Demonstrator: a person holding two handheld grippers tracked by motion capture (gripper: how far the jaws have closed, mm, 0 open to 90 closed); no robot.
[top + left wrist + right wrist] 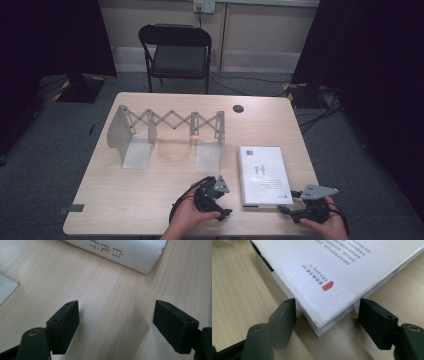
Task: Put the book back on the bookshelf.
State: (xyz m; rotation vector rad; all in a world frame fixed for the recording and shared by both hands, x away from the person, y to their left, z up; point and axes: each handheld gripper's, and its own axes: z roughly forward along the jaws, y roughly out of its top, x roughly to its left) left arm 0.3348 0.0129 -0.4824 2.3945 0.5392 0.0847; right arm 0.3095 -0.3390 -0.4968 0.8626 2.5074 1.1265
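We find the white book [263,175] lying flat near the worktop's [125,200] front right corner, not yet lifted toward the expandable rack [170,135], the right gripper [327,315] with jaws straddling its corner without pressing, the left gripper [116,322] open over bare wood.

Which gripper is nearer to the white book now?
Right. The right gripper has a corner of the white book between its jaws; the left gripper is beside the book's spine, apart from it.
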